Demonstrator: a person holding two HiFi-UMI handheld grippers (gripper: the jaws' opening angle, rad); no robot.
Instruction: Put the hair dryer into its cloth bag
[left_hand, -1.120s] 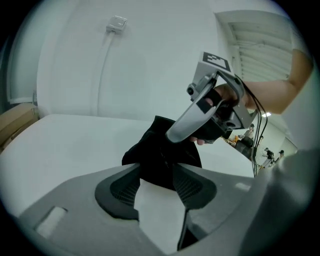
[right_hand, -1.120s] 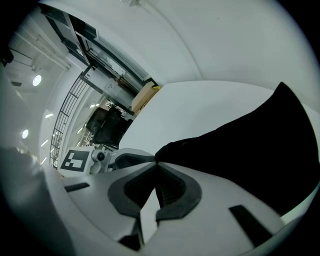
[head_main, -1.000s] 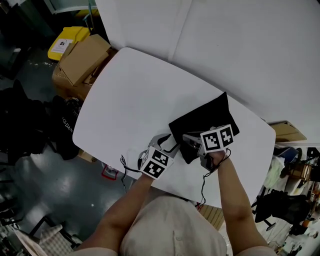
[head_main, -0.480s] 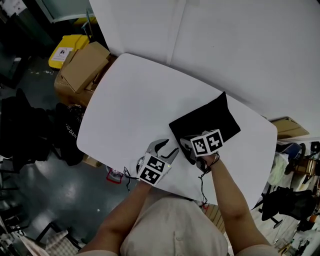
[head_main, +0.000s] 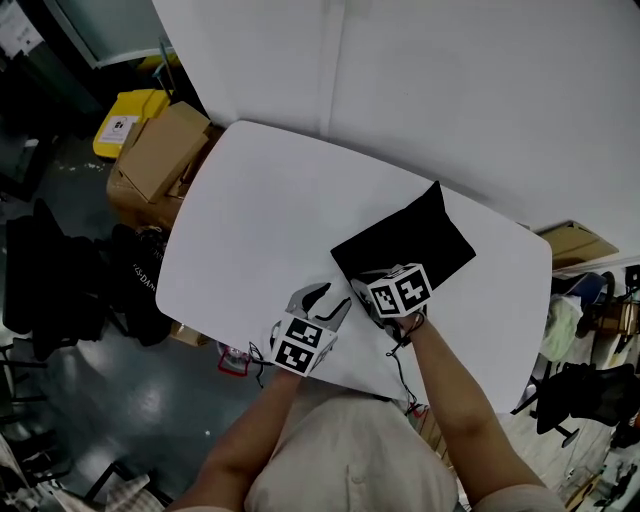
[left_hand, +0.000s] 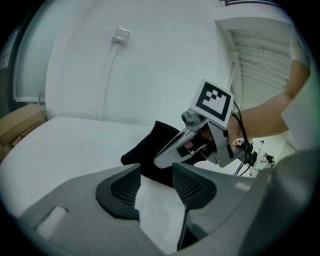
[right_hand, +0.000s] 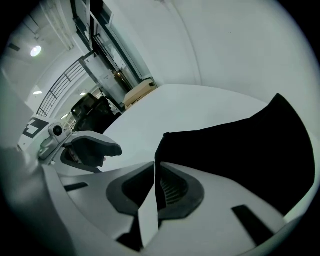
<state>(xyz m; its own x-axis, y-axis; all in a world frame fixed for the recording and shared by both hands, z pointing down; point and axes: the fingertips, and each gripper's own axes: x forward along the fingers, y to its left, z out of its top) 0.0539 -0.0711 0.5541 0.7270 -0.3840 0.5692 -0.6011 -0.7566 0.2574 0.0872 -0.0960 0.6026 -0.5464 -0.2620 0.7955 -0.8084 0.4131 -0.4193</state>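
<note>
Our right tongs (head_main: 366, 296), just opening a little, pinch the cloth bag's (head_main: 410, 240) near corner; our left tongs (head_main: 325, 303) are apart, empty.

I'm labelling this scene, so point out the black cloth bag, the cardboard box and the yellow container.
cloth bag (head_main: 410, 238), head view, middle of the black fabric.
cardboard box (head_main: 163, 147), head view, its top flap.
yellow container (head_main: 135, 106), head view, its top face.

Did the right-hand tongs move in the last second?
Yes. Against the cloth bag, the right tongs slid left along its near edge. Their jaws have just been opening a little, with the bag's edge between their tips.
</note>
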